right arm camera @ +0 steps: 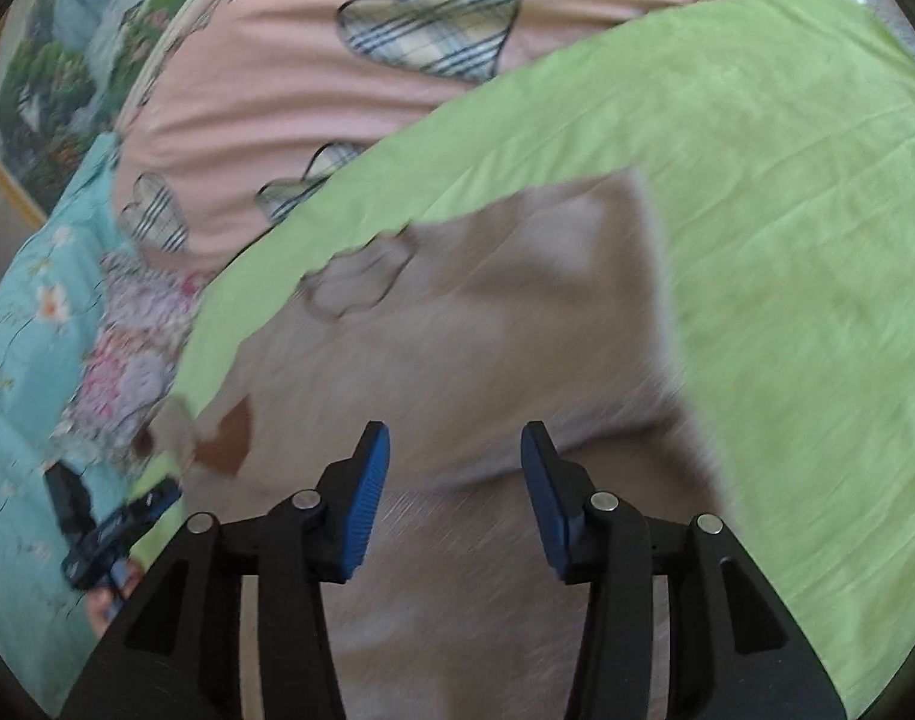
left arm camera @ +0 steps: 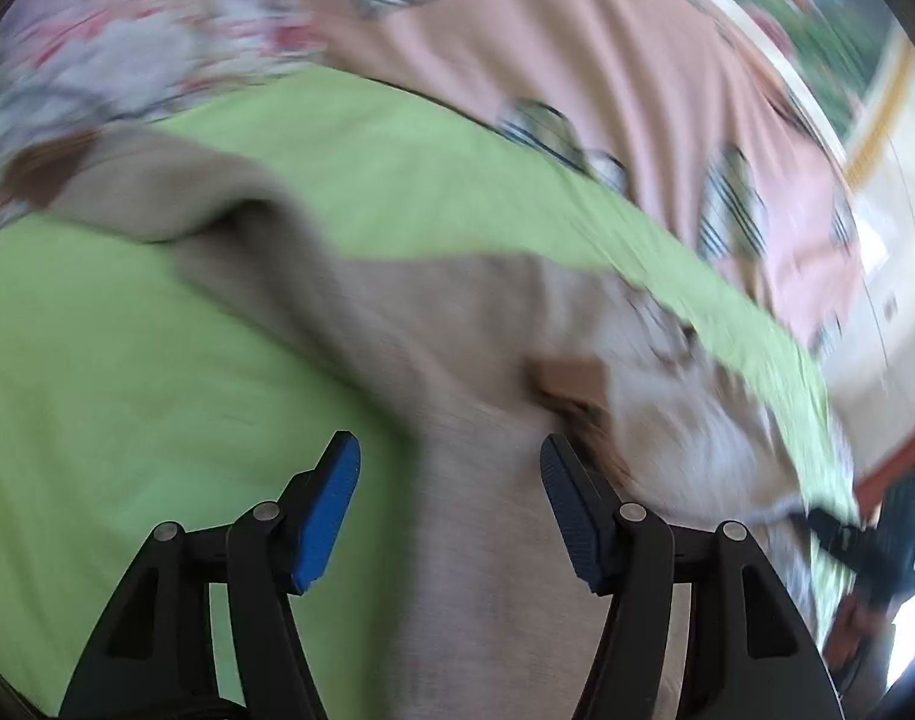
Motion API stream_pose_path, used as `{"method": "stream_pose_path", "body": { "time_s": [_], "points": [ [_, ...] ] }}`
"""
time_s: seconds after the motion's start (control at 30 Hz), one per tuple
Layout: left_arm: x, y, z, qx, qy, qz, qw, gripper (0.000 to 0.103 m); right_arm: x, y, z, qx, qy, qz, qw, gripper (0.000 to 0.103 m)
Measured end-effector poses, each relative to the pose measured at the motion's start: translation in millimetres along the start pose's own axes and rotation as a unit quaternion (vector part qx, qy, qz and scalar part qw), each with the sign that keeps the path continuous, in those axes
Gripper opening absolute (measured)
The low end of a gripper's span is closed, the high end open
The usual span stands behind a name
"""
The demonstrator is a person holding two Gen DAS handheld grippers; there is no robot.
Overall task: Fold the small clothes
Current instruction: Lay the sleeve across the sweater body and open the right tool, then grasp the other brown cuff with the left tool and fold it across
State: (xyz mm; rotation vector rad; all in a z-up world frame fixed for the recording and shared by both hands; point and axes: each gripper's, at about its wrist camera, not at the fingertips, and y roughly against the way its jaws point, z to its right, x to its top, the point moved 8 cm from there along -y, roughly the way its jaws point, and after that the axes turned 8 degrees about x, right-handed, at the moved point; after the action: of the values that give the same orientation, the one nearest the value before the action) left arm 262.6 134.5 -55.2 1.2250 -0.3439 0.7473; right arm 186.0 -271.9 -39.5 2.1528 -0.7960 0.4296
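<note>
A small beige garment with brown patches lies rumpled on a green sheet. It also shows in the right wrist view, with a cloud-shaped outline on it. My left gripper is open and empty, its blue pads just above the garment's near part. My right gripper is open and empty over the garment's near edge. The left gripper shows at the left edge of the right wrist view; the right gripper shows at the right edge of the left wrist view. Both views are motion-blurred.
A pink blanket with plaid hearts lies beyond the green sheet. A floral cloth sits at the far left, a light blue flowered cover beside it. A wall and a picture lie beyond.
</note>
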Motion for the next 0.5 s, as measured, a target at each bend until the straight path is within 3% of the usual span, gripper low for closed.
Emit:
{"method": "stream_pose_path", "body": {
  "time_s": [0.27, 0.5],
  "points": [
    [53, -3, -98, 0.031, 0.126, 0.032, 0.9910, 0.068, -59, -34, -36, 0.040, 0.014, -0.064, 0.997, 0.047],
    [87, -32, -180, 0.059, 0.230, 0.045, 0.9702, 0.073, -73, -44, -53, 0.050, 0.033, -0.086, 0.994, 0.047]
  ]
}}
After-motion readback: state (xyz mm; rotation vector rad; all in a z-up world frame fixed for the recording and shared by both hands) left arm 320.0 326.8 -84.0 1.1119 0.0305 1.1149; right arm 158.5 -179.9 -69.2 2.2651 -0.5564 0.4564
